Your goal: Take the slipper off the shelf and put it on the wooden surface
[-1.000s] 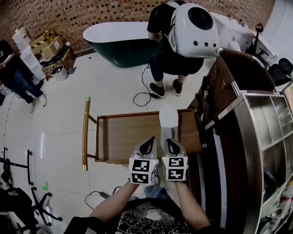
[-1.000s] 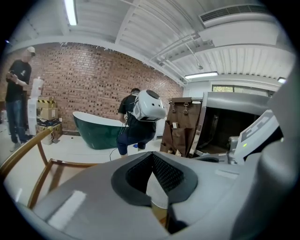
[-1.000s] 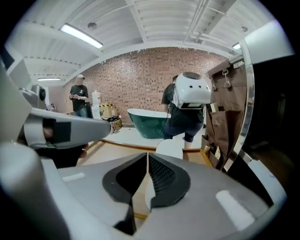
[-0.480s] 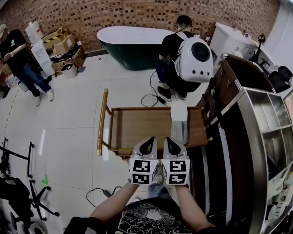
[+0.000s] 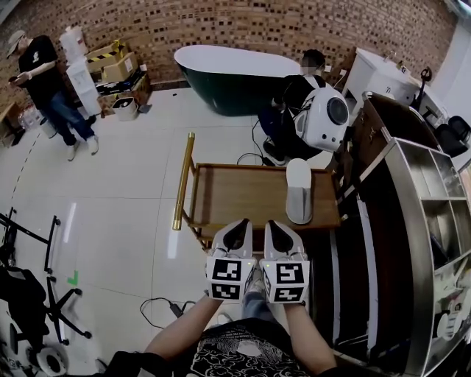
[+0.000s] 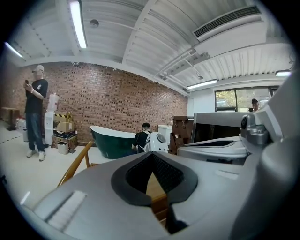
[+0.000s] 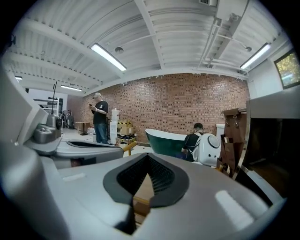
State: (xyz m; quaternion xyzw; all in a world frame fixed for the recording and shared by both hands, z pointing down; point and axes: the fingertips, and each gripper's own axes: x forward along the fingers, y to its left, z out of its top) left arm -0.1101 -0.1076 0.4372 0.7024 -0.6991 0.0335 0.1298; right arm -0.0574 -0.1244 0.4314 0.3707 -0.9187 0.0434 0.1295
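Right hand-held gripper (image 5: 275, 224) has closed, slipper (image 5: 298, 191) lying ahead on wooden surface (image 5: 235, 195).

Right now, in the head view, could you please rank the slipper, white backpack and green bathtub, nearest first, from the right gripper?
1. Slipper, on the wooden surface just ahead of the right gripper.
2. White backpack, beyond, to the right.
3. Green bathtub, farthest, at the back.

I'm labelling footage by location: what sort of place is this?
Probably an indoor studio or showroom, not a home: a red brick wall, a freestanding dark green bathtub with a white rim on a glossy white floor, and stacked cardboard boxes.
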